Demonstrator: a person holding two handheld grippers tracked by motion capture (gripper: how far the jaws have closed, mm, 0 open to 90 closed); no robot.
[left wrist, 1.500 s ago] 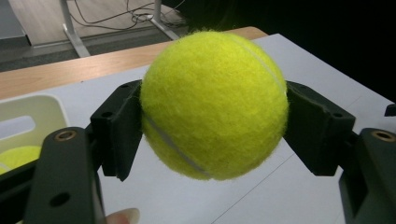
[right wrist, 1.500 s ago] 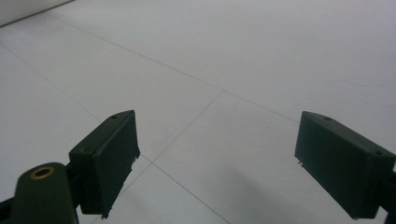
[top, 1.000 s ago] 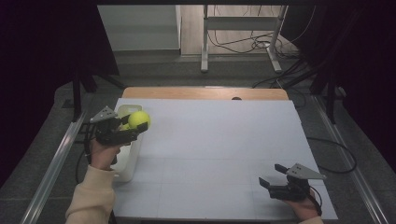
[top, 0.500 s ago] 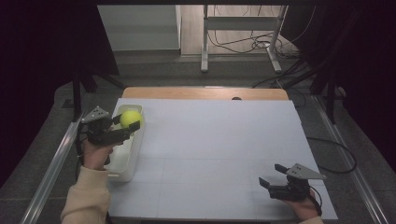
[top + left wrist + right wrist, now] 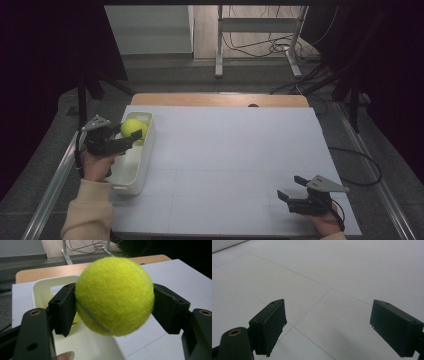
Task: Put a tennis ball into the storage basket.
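left claw (image 5: 131,142) clamped on tennis ball (image 5: 114,296) over white bin (image 5: 131,172); lower inside bin walls before letting go, right claw (image 5: 290,192) idle, wide open

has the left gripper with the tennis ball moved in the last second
Yes. In the high view the left gripper, shut on the tennis ball, has shifted left toward the table's left edge, and the ball now sits over the far end of the white bin.

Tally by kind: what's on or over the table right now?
Tennis ball: 1, held in the left tongs
White bin: 1
Tongs: 2, the right tongs holding nothing
Total: 4
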